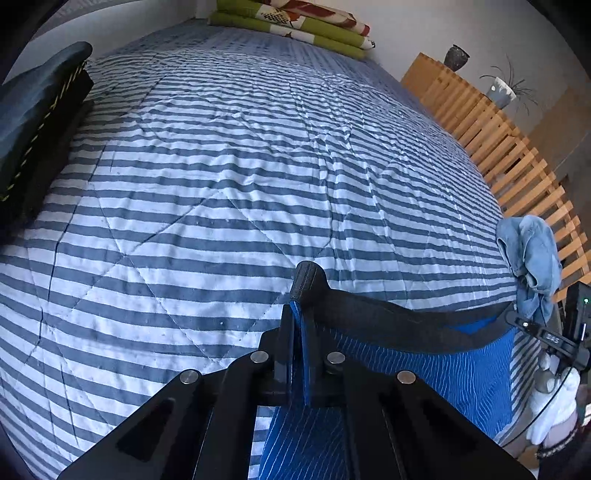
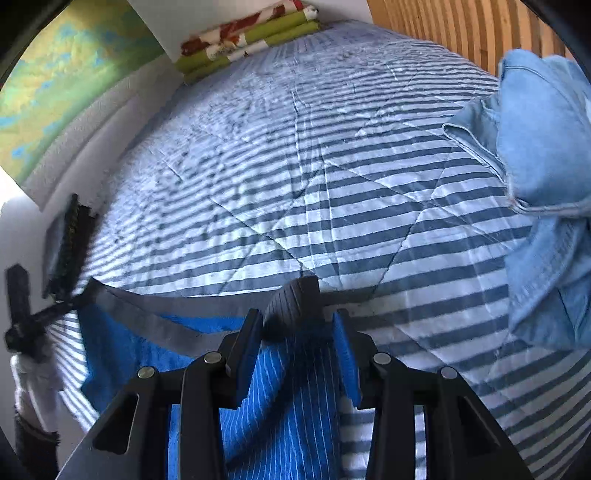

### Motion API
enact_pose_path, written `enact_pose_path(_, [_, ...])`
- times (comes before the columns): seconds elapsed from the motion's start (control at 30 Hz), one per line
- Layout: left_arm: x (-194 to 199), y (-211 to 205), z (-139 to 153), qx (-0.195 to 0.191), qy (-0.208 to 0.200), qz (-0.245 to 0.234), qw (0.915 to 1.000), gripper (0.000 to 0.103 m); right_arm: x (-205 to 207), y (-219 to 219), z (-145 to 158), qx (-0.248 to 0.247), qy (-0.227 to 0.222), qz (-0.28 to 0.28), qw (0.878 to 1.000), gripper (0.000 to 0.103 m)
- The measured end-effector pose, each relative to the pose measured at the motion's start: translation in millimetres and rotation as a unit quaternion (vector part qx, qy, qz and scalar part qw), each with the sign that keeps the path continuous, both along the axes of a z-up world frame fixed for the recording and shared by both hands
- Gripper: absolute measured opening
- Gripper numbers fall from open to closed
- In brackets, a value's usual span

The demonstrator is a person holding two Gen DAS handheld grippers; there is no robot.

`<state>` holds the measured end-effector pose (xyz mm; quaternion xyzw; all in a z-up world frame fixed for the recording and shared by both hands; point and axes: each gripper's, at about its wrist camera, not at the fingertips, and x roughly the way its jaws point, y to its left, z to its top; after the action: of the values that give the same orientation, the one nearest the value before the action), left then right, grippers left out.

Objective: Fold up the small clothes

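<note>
A pair of blue pinstriped shorts point(image 1: 424, 373) with a dark grey waistband point(image 1: 399, 317) lies at the near edge of the striped bed. My left gripper point(image 1: 301, 332) is shut on the waistband's left corner, which sticks up past the fingertips. My right gripper point(image 2: 295, 350) is at the other corner. Its jaws stand apart, with the bunched waistband point(image 2: 291, 299) and blue cloth point(image 2: 280, 406) between the pads. The right gripper point(image 1: 550, 338) also shows at the far right of the left wrist view, held by a white-gloved hand point(image 1: 554, 406).
A crumpled light blue denim garment point(image 2: 546, 177) lies on the bed's right side, near a wooden slatted rail point(image 1: 491, 125). Dark folded clothes point(image 1: 33, 129) are stacked at the left edge. A folded green and red quilt point(image 1: 295, 22) rests at the far end. The blue and white striped bedspread point(image 1: 221, 184) stretches ahead.
</note>
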<state>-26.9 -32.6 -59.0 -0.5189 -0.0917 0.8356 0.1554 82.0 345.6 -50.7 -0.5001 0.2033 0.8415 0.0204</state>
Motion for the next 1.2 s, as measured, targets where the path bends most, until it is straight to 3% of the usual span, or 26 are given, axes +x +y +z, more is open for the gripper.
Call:
enact_pose_path(0.03, [-0.1,-0.3,1.6,0.003,0.001,0.001,1.0,0.002,-3.5,-1.4,-1.6,0.005,-0.004,0.0,1.0,0.009])
enact_pose_path(0.1, [-0.8,-1.8,5.3,0.004,0.007,0.004,1.0,0.004,-10.1,-3.4,-2.6,0.024,-0.017,0.0,1.0,0.006])
enact_pose_path(0.17, [-0.2,-1.4,7.2,-0.024,0.021,0.012,0.9994,0.007,-12.6,-0.9,3.5,0.042,-0.007,-0.011,0.999,0.006])
enact_pose_path(0.2, [-1.7,-1.6,5.7,-0.039,0.021,0.017,0.9989,0.021,-12.1,3.6,5.3,0.046,-0.002,-0.019,0.999,0.006])
enact_pose_path(0.27, [-4.6,-3.1,0.0,-0.018,0.003,0.011,0.9998,0.039,-15.0,12.8,5.5,0.046,-0.002,-0.033,0.998,0.007])
enact_pose_path(0.33, [-6.0,-2.5,-5.6,-0.004,-0.011,0.001,0.9999,0.05,-19.1,16.2,1.1,0.038,-0.014,-0.027,0.999,0.01])
enact_pose_path(0.37, [-5.5,-0.5,-7.4,-0.008,-0.011,-0.003,0.9999,0.055,-19.7,15.5,-0.3,0.039,-0.017,-0.017,0.999,0.012])
enact_pose_path(0.43, [-6.0,5.5,-12.3,-0.018,-0.013,-0.015,0.9996,0.062,-17.5,13.0,-0.2,0.039,-0.017,-0.005,0.999,0.026])
enact_pose_path(0.47, [-6.5,6.9,-14.3,-0.018,-0.015,-0.016,0.9996,0.063,-14.6,13.2,0.3,0.037,-0.015,-0.005,0.999,0.038])
enact_pose_path(0.5, [-7.7,8.5,-17.7,-0.017,-0.019,-0.015,0.9996,0.063,-11.3,14.5,1.2,0.028,-0.009,-0.005,1.0,0.042])
enact_pose_path(0.6, [-15.4,9.9,-29.7,-0.003,-0.038,-0.002,0.9993,0.062,-8.1,17.4,-2.2,0.002,-0.008,0.001,1.0,0.042])
enact_pose_path(0.7, [-23.0,10.9,-39.6,0.033,-0.055,0.012,0.9979,0.058,-8.7,21.6,-9.4,-0.014,-0.016,-0.012,1.0,0.042])
enact_pose_path(0.73, [-24.7,11.9,-40.9,0.042,-0.057,0.014,0.9974,0.054,-9.5,22.7,-12.5,-0.027,-0.017,-0.015,0.999,0.042])
enact_pose_path(0.8, [-28.2,16.0,-43.5,0.054,-0.064,0.012,0.9964,0.027,-10.0,26.0,-21.8,-0.054,-0.024,-0.025,0.998,0.042])
enact_pose_path(0.83, [-28.9,17.7,-43.8,0.047,-0.064,0.014,0.9968,0.023,-10.0,26.5,-25.3,-0.059,-0.027,-0.028,0.997,0.042])
enact_pose_path(0.87, [-28.3,18.8,-43.6,0.039,-0.061,0.017,0.9972,0.014,-10.4,25.1,-27.5,-0.056,-0.029,-0.032,0.997,0.038])
enact_pose_path(0.9, [-28.1,20.2,-41.8,0.032,-0.059,0.019,0.9975,0.008,-11.0,23.6,-26.6,-0.05,-0.027,-0.035,0.998,0.026])
enact_pose_path(0.93, [-26.7,18.9,-37.9,0.039,-0.054,0.023,0.9975,0.006,-10.7,22.7,-24.7,-0.048,-0.028,-0.034,0.998,0.018])
enact_pose_path(0.97, [-25.3,17.6,-33.2,0.047,-0.048,0.027,0.9974,0.005,-10.4,21.3,-21.7,-0.05,-0.026,-0.032,0.998,0.012])
enact_pose_path(1.07, [-11.8,7.2,2.1,0.072,-0.013,0.033,0.9968,0.005,-2.7,12.6,9.0,-0.029,0.009,-0.016,0.999,0.009])
enact_pose_path(1.2, [32.3,-14.2,85.8,0.094,0.086,0.019,0.9916,0.005,24.5,5.1,70.1,-0.032,0.086,0.007,0.996,0.009])
